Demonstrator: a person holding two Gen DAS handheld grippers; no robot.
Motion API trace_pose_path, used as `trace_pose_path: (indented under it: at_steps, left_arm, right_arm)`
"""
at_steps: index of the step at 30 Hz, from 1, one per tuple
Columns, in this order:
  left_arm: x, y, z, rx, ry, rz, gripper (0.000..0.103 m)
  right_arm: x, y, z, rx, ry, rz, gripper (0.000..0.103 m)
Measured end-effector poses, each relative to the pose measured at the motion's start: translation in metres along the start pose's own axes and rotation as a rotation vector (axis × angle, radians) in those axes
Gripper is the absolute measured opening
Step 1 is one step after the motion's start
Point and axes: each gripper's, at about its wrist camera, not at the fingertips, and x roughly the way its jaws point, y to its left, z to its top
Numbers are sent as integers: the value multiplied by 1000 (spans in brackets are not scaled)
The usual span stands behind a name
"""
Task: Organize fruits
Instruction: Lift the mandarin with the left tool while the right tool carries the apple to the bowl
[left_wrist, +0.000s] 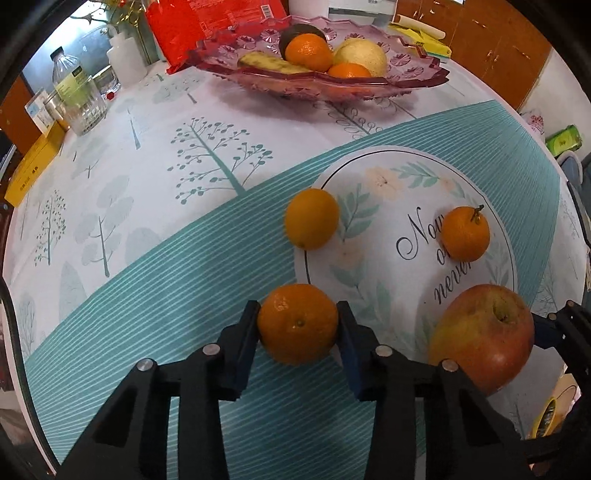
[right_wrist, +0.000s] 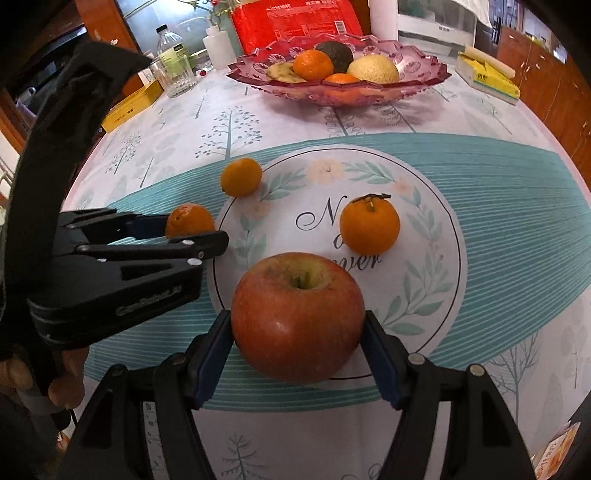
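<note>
Both fisheye views: bright, even indoor light, colours well saturated. Soft short shadows under the fruit on the tablecloth (left_wrist: 147, 221), so light comes mostly from overhead. Small glare spot on the apple (right_wrist: 280, 325), sheen on the pink glass bowl (right_wrist: 424, 79). Heavy barrel distortion, table edges bow hard, black vignette in corners. Centre sharp; background clutter and rims go soft, slightly smeared.

The round medallion (right_wrist: 436, 236) printed on the tablecloth (right_wrist: 517, 192) carries looping script: a large "N", then "o" and "ver" in the right wrist view, "never" in the left; fruit covers the rest. Print on the red packet (right_wrist: 295, 18) is too small to read
</note>
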Motion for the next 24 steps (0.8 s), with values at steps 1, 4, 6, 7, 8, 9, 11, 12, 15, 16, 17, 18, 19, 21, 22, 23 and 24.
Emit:
trace_pose_path:
  at_steps: [1, 4, 6, 7, 8, 9, 11, 12, 15, 16, 17, 18, 19, 21, 22, 23, 24]
  left_arm:
    - [0, -1, 0, 7, -3, -2, 38]
    - [-2, -3, -1, 13, -7, -11, 38]
    - [-7, -4, -2, 16, -15, -20, 38]
    - [-11, -4, -2, 17, -23, -21, 38]
    - [-16, -4, -2, 15, -32, -23, 38]
    - [-21, -4, -2, 13, -39, -25, 38]
    - [-33, -3, -2, 5, -56, -31, 38]
    - [-38, -2, -2, 0, -65, -35, 38]
    - [-55, 2, -3, -22, -85, -40, 38]
    - [-62, 3, -4, -32, -92, -43, 38]
    - [-66, 5, -4, -37, -96, -45, 38]
    - [-70, 6, -4, -45, -102, -46, 38]
    - [-77, 7, -4, -53, -109, -48, 38]
    - [-87, 7, -3, -64, -119, -50, 38]
    - [-92, 7, -2, -69, -124, -49, 38]
    - [-99, 7, 1, -78, -134, -43, 38]
    - [-104, 6, 3, -83, -141, -39, 38]
  right_arm:
    - [0, 1, 0, -5, -2, -11, 68]
    - [-4, 0, 2, -8, -5, -14, 68]
    - [-10, -1, 4, -6, -12, -12, 68]
    - [-13, -1, 6, -7, -17, -12, 68]
    - [-16, -1, 6, -11, -22, -12, 68]
    - [-22, 0, 8, -17, -31, -13, 68]
    - [-33, 1, 11, -28, -53, -13, 68]
    - [-39, 1, 12, -31, -62, -12, 68]
    - [-53, 0, 16, -38, -84, -13, 68]
    - [-56, 1, 18, -42, -90, -15, 68]
    - [-62, 0, 20, -46, -99, -19, 68]
    - [-66, 0, 22, -46, -106, -19, 68]
    - [-71, -1, 24, -47, -113, -17, 68]
    - [-81, -2, 29, -52, -132, -13, 68]
    - [-89, -4, 32, -58, -145, -14, 68]
    - [-93, -5, 34, -61, -153, -13, 68]
    - [-98, -8, 37, -65, -165, -9, 68]
